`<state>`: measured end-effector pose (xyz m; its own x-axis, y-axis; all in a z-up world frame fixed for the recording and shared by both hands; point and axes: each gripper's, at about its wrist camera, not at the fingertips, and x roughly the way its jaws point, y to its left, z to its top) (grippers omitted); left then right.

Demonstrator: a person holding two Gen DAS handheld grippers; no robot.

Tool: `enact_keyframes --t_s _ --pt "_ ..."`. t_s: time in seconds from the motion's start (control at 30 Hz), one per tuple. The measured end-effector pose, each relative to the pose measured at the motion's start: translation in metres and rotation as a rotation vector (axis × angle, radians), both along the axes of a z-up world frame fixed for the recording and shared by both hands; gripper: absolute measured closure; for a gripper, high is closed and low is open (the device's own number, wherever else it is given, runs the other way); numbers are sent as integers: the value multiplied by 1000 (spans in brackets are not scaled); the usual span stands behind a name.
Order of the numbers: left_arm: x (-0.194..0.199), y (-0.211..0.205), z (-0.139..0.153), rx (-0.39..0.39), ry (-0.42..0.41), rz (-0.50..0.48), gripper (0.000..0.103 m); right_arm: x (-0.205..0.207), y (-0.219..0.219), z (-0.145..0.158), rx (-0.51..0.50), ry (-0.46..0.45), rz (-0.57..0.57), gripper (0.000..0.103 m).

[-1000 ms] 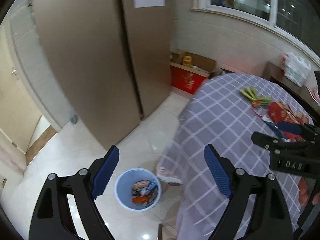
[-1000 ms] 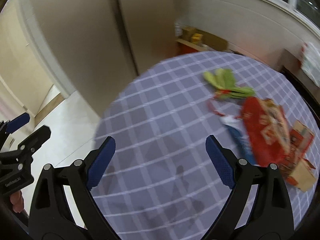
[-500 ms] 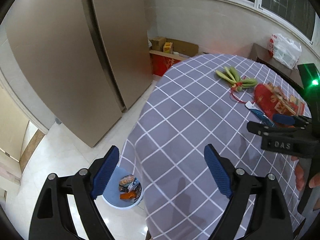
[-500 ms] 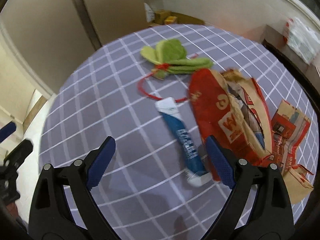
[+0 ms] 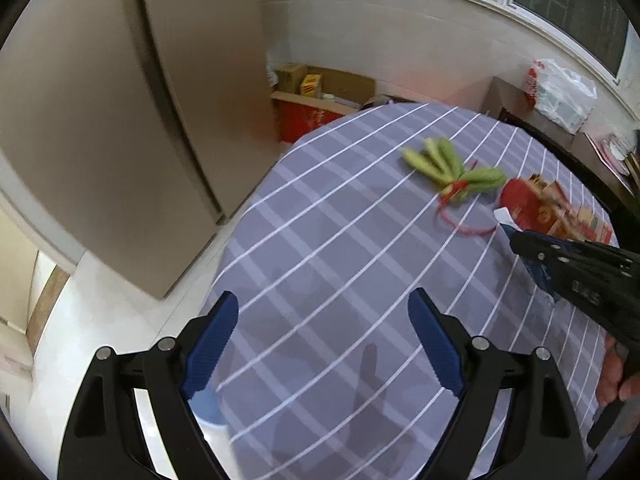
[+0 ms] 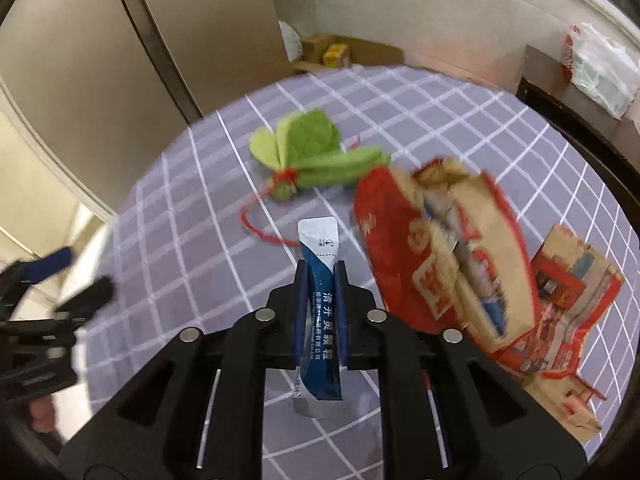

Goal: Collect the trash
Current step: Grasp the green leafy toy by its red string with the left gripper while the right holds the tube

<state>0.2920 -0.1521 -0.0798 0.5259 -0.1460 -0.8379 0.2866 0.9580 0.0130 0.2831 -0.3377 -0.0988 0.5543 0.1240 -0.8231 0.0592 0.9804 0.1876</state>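
Observation:
My right gripper is shut on a blue and white sachet on the grey checked tablecloth; it also shows in the left wrist view. A torn red paper bag and a flattened red and brown carton lie just right of the sachet. A green leaf bundle tied with red string lies beyond it. My left gripper is open and empty above the table's near left edge. A light blue trash bin shows on the floor behind its left finger.
A tall brown cabinet stands left of the table. Cardboard boxes sit on the floor by the far wall. A white plastic bag rests on a dark side table at the right.
My right gripper has moved forward and closed on the blue sachet. My left gripper has swung right over the table, so the bin is now mostly hidden.

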Motion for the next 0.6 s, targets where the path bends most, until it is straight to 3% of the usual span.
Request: enact_keyframes --t_s 0.2,0.5,0.53,0.6 --pt "37 -44 -1 -32 24 -118 15 3 -28 43 -8 -103 -20 90" --pt "86 -101 -33 2 85 -235 17 26 -72 40 -18 -79 -107 90" --pt "88 -106 -35 -2 80 -252 23 25 -73 37 -18 -74 -108 90" --pt "91 -110 -41 16 97 -257 67 26 -76 34 -18 -66 -111 90"
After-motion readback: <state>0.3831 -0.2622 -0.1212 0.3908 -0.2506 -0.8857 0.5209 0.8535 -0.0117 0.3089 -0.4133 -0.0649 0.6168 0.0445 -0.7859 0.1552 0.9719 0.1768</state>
